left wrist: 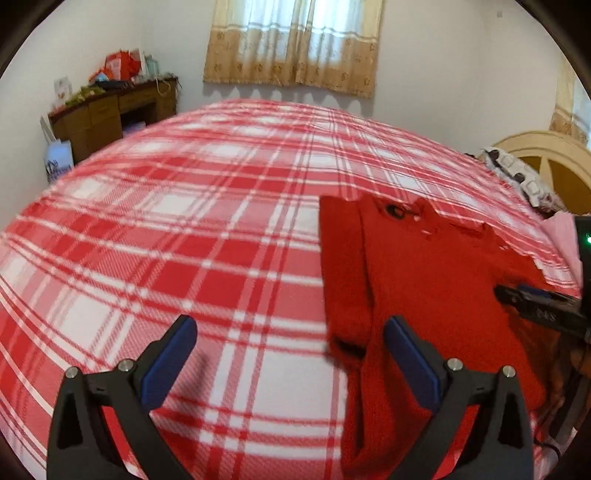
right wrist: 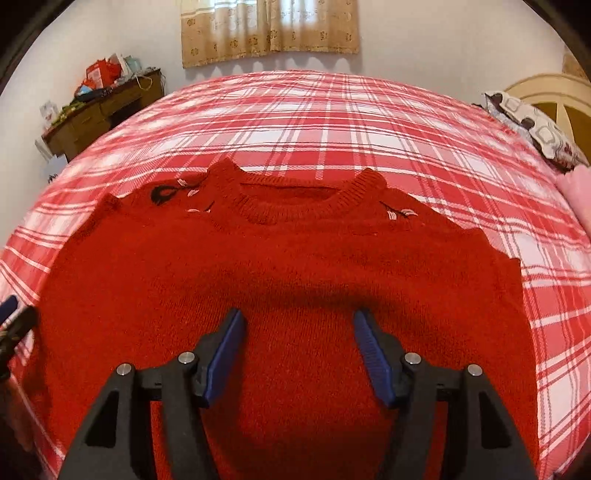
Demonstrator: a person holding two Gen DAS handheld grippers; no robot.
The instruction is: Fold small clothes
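Observation:
A small red knit sweater (right wrist: 295, 266) lies flat on the red-and-white plaid bed (right wrist: 332, 122), its round collar (right wrist: 295, 203) toward the far side and its sides folded in. My right gripper (right wrist: 298, 325) hovers open over the sweater's middle, with nothing between its blue pads. In the left wrist view the same sweater (left wrist: 424, 280) lies to the right, a folded sleeve strip along its left edge. My left gripper (left wrist: 291, 328) stands open above the plaid cover, its right finger at the sweater's left edge. The right gripper's finger (left wrist: 535, 302) reaches over the sweater from the right.
A wooden desk (left wrist: 110, 110) piled with bags stands at the far left by the wall. A patterned pillow (right wrist: 535, 125) and a pink cloth (right wrist: 576, 192) lie at the right by the cream headboard (right wrist: 554, 99). Curtains (right wrist: 269, 29) hang on the far wall.

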